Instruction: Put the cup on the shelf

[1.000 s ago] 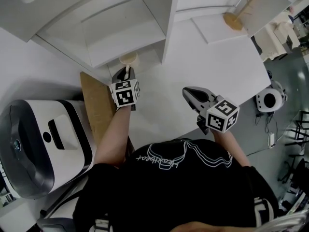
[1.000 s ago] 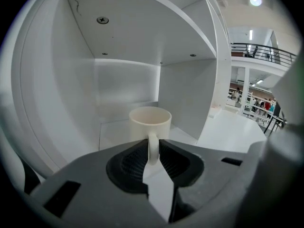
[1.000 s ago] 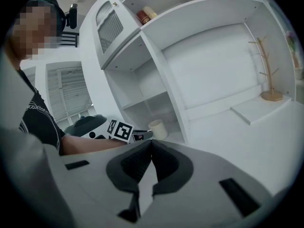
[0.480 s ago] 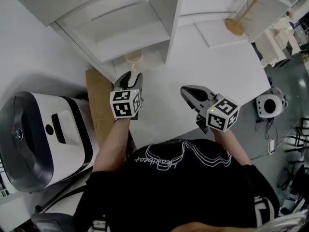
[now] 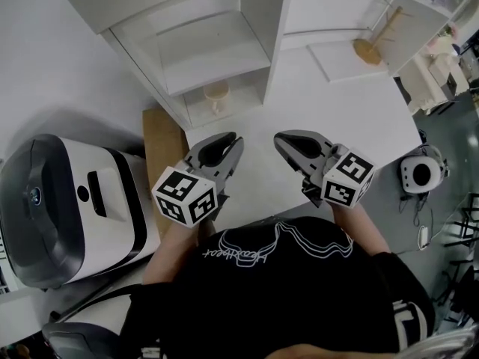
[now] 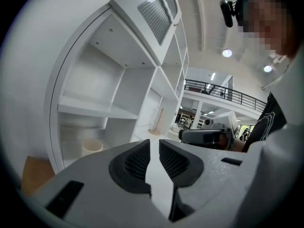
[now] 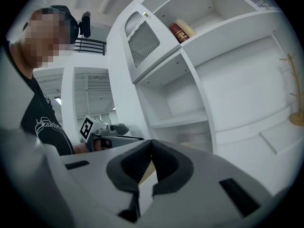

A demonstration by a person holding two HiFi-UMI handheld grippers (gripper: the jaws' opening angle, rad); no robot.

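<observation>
The cream cup point(image 5: 217, 94) stands upright in the lowest compartment of the white shelf unit point(image 5: 224, 43); the left gripper view also has the cup point(image 6: 91, 146), low at the left. My left gripper point(image 5: 228, 142) hovers over the table in front of that compartment, well apart from the cup. Its jaws are closing, a narrow gap still shows between the pads, and nothing is between them point(image 6: 154, 144). My right gripper point(image 5: 281, 139) hangs beside it to the right, shut and holding nothing point(image 7: 152, 144).
A white and black appliance point(image 5: 67, 208) stands at the left, with a wooden board point(image 5: 161, 152) between it and the white table point(image 5: 337, 118). A wooden stand point(image 5: 370, 47) sits at the far right. Books point(image 7: 180, 31) lie on an upper shelf. A round white device point(image 5: 423, 174) sits on the floor.
My left gripper let go of the cup, opened, and drew back from the shelf toward the person. The cup stays in the compartment. The right gripper has hardly moved.
</observation>
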